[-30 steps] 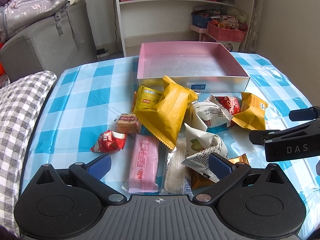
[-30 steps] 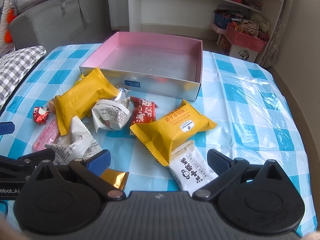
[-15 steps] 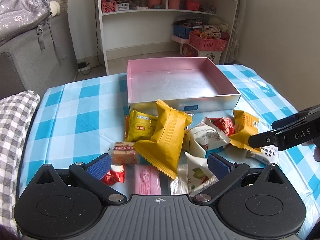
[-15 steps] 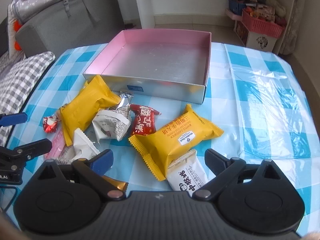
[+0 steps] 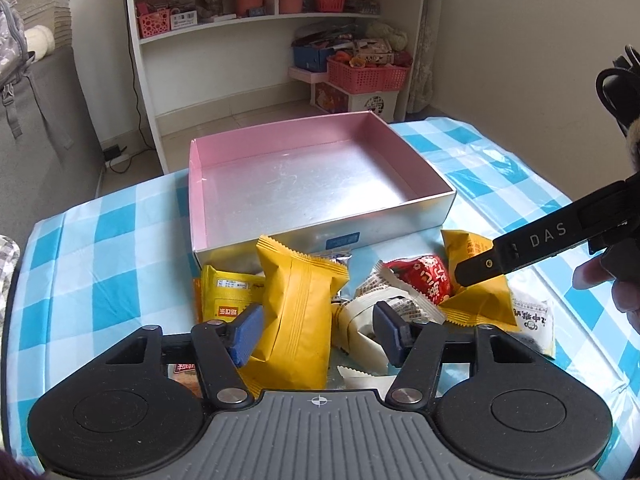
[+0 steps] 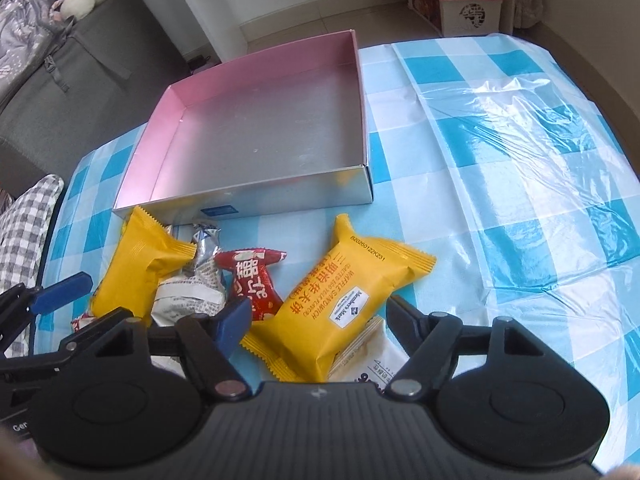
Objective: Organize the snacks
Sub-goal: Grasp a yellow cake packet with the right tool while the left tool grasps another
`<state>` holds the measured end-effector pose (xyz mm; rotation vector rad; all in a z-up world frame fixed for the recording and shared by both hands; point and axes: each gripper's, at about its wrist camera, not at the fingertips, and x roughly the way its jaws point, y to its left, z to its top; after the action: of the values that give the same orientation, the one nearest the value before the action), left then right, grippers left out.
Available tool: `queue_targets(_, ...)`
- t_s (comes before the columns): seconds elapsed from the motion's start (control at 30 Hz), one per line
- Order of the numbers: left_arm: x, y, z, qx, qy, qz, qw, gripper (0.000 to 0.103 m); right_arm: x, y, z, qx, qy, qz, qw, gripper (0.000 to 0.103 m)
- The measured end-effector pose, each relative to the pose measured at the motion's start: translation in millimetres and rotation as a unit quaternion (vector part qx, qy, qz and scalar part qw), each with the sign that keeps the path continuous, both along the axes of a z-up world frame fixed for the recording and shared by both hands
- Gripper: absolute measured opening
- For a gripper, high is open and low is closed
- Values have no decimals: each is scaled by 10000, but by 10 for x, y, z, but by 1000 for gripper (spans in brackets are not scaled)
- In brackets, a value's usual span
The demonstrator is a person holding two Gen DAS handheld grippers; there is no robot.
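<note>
Snacks lie loose in front of the empty box. Both grippers, left gripper and right gripper, have just been closing, each around a yellow packet; puffy packets could slip out.

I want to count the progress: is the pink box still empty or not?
Empty. The pink box shows only its bare silver floor; all snack packets lie outside on the tablecloth.

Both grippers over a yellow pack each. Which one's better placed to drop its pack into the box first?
Right, marginally. The right gripper, jaws just closing, brackets the waffle sandwich pack, which lies clear with an open path to the pink box. The left gripper brackets a yellow pack wedged among other wrappers.
</note>
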<state>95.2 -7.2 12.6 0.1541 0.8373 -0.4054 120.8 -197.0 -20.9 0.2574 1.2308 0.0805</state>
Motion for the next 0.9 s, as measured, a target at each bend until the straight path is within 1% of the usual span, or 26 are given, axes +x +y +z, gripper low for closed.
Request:
queue_targets(0.17,64,-77,-118,374,101,-32,9992,55,64,9,-108,-97,163,-187,9996,62)
queue_targets(0.3,76,-96,-113,381,98,-53,9992,56,90,29,-178,-116,255,-260,9993,60)
queue_targets(0.5,93,-113,-157,456,183,-130,9987,60,97,70,-179,-214,200,-239,9993,57)
queue_targets(0.63,80,-115,-169,529,234,-195,9981,60,95,74,-170,-199,175,-222,9994,54)
queue_targets(0.67,75,-114,-178,563,252,-210,9979,60,94,70,-167,-181,164,-223,9995,51)
queue_targets(0.77,65,-102,-216,633,317,-204,9973,58,93,51,-154,-93,134,-227,9996,41)
queue_targets(0.9,50,-76,-274,825,314,-54,9961,43,78,58,-134,-156,66,-192,9997,36)
